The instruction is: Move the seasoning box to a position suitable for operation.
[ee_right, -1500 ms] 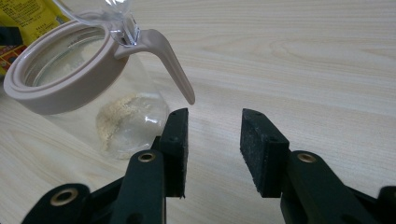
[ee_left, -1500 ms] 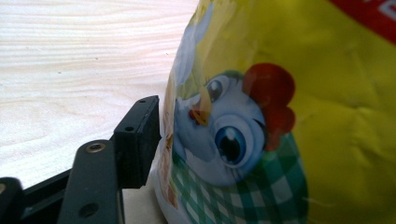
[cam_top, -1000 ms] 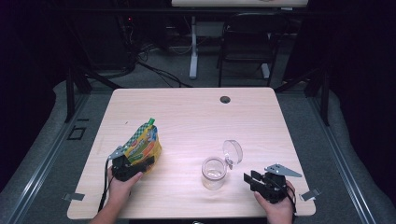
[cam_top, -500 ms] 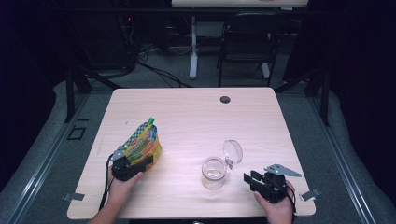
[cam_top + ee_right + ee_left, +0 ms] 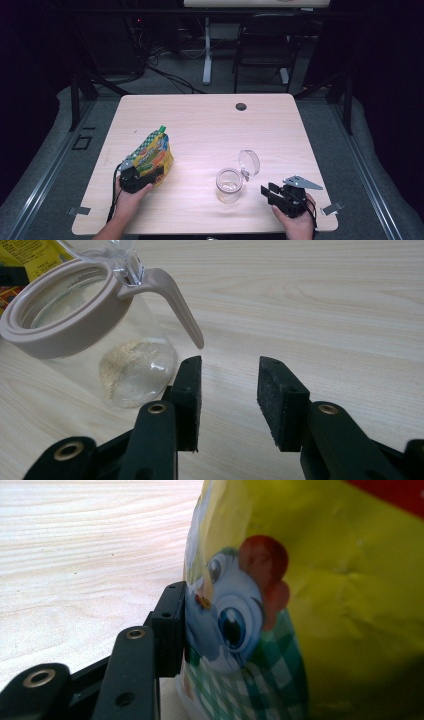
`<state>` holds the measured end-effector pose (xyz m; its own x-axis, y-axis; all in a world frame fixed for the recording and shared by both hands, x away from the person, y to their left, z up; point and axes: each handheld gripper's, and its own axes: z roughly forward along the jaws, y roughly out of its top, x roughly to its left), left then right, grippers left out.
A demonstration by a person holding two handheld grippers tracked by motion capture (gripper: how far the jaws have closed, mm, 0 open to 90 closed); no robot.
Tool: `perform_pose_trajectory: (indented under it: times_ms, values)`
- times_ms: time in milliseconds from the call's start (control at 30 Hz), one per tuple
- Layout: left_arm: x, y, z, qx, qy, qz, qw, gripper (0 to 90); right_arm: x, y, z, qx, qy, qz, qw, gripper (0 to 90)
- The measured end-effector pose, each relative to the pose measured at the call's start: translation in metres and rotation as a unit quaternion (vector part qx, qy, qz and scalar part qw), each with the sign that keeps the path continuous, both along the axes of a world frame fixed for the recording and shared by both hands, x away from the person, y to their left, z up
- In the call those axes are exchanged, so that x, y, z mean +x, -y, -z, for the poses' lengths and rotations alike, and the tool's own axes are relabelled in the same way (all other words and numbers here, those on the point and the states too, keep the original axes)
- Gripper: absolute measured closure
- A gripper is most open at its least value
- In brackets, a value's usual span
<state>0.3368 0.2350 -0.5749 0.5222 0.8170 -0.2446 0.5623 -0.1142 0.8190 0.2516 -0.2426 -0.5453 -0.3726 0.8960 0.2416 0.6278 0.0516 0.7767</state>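
Observation:
A yellow and green snack bag point(image 5: 152, 155) stands on the left part of the wooden table point(image 5: 200, 125). My left gripper point(image 5: 149, 173) holds its near lower end; the jaws have just been closing with the bag between them. In the left gripper view one black pad point(image 5: 172, 625) presses into the bag point(image 5: 310, 605), and the other jaw is hidden behind it. A clear glass jar point(image 5: 229, 184) with a beige rim stands at front centre, its hinged lid point(image 5: 249, 162) flipped up. My right gripper point(image 5: 267, 191) rests just right of the jar point(image 5: 85, 340), open point(image 5: 229, 390), holding nothing.
A little pale powder lies in the jar's bottom. A round cable hole point(image 5: 241, 106) sits near the table's far edge. A black chair point(image 5: 265, 45) and cables stand on the floor beyond the table.
The left jaws have drawn in against the snack bag. Both hands, the bag and the jar stay where they were.

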Motion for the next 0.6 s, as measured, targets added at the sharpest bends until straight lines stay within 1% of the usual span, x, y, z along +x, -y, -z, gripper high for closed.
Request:
perform_pose_trajectory:
  times_ms: [67,133,200,233,333,367,467,500,533,600]
  values:
    - [0.0000,0.0008,-0.0001,0.000,0.002,-0.002,1.0000,53.8,0.0001,0.0000,0.0000,0.000,0.001,-0.001,1.0000,62.4]
    - [0.0006,0.0000,-0.0014,0.001,-0.002,0.001,1.0000,53.9,0.0001,-0.0003,0.0001,0.000,0.002,-0.001,1.0000,62.4]
    - [0.0008,-0.0002,-0.0016,0.003,-0.002,0.003,1.0000,54.0,0.0001,-0.0003,0.0000,0.000,0.003,-0.001,1.0000,62.4]
    - [0.0011,-0.0005,-0.0023,0.007,-0.001,0.006,1.0000,54.0,-0.0001,-0.0001,-0.0002,0.000,0.004,-0.001,1.0000,62.4]
    - [0.0010,0.0003,-0.0026,0.008,0.001,0.005,1.0000,54.1,-0.0002,0.0002,-0.0003,0.000,0.004,-0.001,1.0000,62.4]
    - [0.0006,0.0006,-0.0038,0.014,0.000,0.010,0.9999,54.2,-0.0003,0.0002,-0.0002,0.001,0.004,0.000,1.0000,62.5]
    - [0.0001,0.0016,-0.0043,0.015,0.003,0.012,0.9998,54.2,-0.0005,0.0003,-0.0003,0.000,0.004,0.000,1.0000,62.5]
    - [-0.0003,0.0022,-0.0047,0.012,0.003,0.018,0.9998,54.2,-0.0006,0.0004,-0.0004,0.000,0.004,0.000,1.0000,62.5]
    - [-0.0003,0.0022,-0.0047,0.012,0.003,0.018,0.9998,54.3,-0.0006,0.0004,-0.0004,0.000,0.004,0.000,1.0000,62.5]
    - [-0.0012,0.0029,-0.0070,0.017,0.000,0.026,0.9995,54.3,-0.0008,0.0003,-0.0004,0.003,0.005,0.000,1.0000,62.5]
